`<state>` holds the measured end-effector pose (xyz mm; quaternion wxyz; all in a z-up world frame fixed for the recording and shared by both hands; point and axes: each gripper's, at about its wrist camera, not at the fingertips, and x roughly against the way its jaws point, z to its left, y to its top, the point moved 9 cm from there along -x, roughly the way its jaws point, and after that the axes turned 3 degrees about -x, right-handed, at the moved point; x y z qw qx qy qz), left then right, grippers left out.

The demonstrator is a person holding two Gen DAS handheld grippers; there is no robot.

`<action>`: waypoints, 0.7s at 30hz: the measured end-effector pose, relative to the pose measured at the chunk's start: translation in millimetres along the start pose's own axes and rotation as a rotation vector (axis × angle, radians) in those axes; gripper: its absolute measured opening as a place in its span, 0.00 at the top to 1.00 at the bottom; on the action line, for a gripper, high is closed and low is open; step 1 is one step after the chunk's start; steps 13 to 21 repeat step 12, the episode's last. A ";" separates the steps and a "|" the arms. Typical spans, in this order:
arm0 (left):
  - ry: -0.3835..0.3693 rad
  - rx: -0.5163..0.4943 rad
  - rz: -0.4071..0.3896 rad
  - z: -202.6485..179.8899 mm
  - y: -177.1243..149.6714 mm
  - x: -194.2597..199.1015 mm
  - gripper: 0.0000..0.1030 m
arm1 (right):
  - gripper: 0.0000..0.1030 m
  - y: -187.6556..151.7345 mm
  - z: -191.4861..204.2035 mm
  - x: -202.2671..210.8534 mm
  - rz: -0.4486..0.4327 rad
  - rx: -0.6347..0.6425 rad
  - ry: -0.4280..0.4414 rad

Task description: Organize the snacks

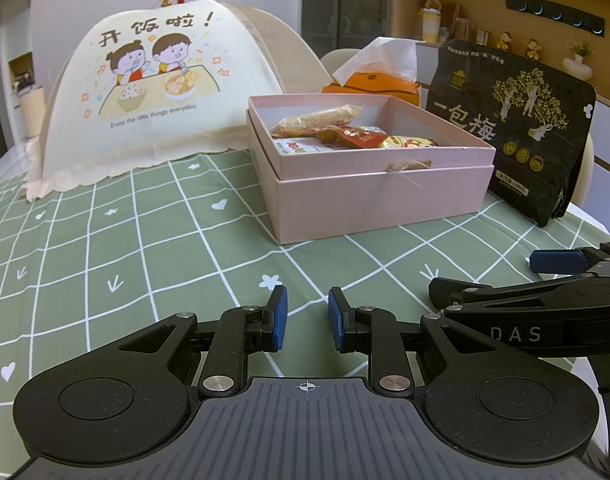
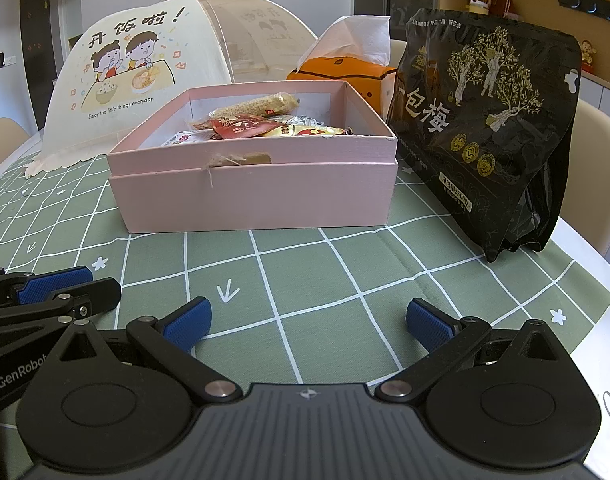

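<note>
A pink box (image 1: 377, 200) (image 2: 257, 200) stands open on the green checked tablecloth (image 1: 145, 248), beyond both grippers. Several wrapped snacks (image 1: 345, 130) (image 2: 261, 124) lie inside it: a long beige bar, red and yellow packets. A big black plum bag (image 1: 513, 132) (image 2: 485, 120) stands upright right of the box. My left gripper (image 1: 307, 314) hovers low over the cloth, its blue pads a narrow gap apart with nothing between them. My right gripper (image 2: 309, 320) is beside it on the right, spread wide and empty. Each gripper shows at the edge of the other's view.
A cream mesh food cover (image 1: 153, 92) (image 2: 125, 80) with a cartoon print sits at the back left. An orange tissue box (image 1: 377, 80) (image 2: 341, 72) stands behind the pink box. The table's right edge (image 2: 593, 280) lies just past the bag. Shelves line the far wall.
</note>
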<state>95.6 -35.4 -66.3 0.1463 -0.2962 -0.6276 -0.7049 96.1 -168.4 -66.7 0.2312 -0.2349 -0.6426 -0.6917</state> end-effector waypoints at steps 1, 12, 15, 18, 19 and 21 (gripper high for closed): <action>0.001 -0.001 0.000 0.0 0.0 0.0 0.75 | 0.00 -0.1 0.1 0.2 0.000 0.000 0.000; -0.012 0.006 -0.002 -0.5 0.1 0.5 0.75 | 0.00 -0.1 0.2 0.2 0.000 0.000 0.000; -0.012 0.006 -0.002 -0.5 0.1 0.5 0.75 | 0.00 -0.1 0.2 0.2 0.000 0.000 0.000; -0.012 0.006 -0.002 -0.5 0.1 0.5 0.75 | 0.00 -0.1 0.2 0.2 0.000 0.000 0.000; -0.012 0.006 -0.002 -0.5 0.1 0.5 0.75 | 0.00 -0.1 0.2 0.2 0.000 0.000 0.000; -0.012 0.006 -0.002 -0.5 0.1 0.5 0.75 | 0.00 -0.1 0.2 0.2 0.000 0.000 0.000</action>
